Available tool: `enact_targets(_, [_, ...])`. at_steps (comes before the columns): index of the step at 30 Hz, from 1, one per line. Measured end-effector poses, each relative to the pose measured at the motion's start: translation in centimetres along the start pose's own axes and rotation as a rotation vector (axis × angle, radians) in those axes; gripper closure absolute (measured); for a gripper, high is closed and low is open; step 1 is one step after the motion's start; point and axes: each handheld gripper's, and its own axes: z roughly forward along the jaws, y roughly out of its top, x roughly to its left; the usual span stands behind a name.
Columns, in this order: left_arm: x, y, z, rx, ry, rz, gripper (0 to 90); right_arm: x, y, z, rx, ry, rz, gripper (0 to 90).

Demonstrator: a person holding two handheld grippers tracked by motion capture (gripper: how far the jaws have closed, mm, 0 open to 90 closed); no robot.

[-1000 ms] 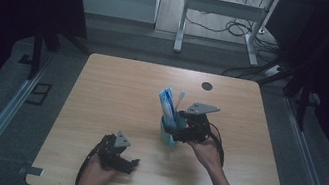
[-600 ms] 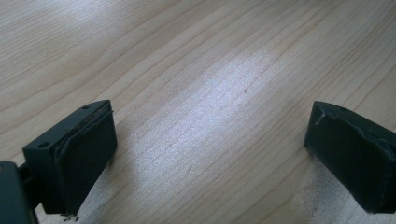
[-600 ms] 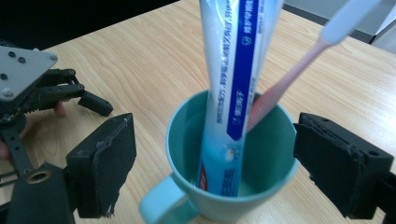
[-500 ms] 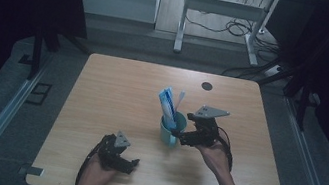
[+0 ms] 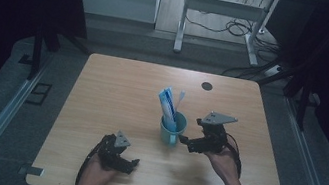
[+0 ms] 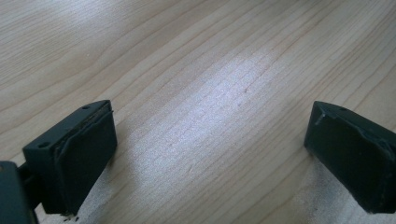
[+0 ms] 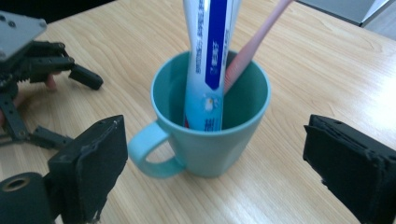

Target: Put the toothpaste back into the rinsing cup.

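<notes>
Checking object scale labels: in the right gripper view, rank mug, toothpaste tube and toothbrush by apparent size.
1. Teal plastic mug with a handle: largest.
2. White-and-blue toothpaste tube standing in it, top cut off by the frame.
3. Pink toothbrush handle leaning in the mug: thinnest; its top is cropped too, so true lengths are unsure.

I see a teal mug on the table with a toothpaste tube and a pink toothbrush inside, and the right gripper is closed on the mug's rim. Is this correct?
Not quite. The right gripper is open, its jaws apart from the teal mug, as the right gripper view shows. The toothpaste tube and the pink toothbrush do stand inside it.
</notes>
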Motion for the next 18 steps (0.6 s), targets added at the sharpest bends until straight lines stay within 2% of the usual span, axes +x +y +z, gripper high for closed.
enact_targets(7, [0.0,0.0,0.0,0.002,0.000,0.002,2.5,0.1,-0.9,-0.6,0.028,-0.018,-0.013,0.0])
enact_targets(18, [0.0,0.0,0.0,0.000,0.000,0.000,2.5,-0.2,-2.8,-1.8,0.038,-0.043,-0.001,0.0])
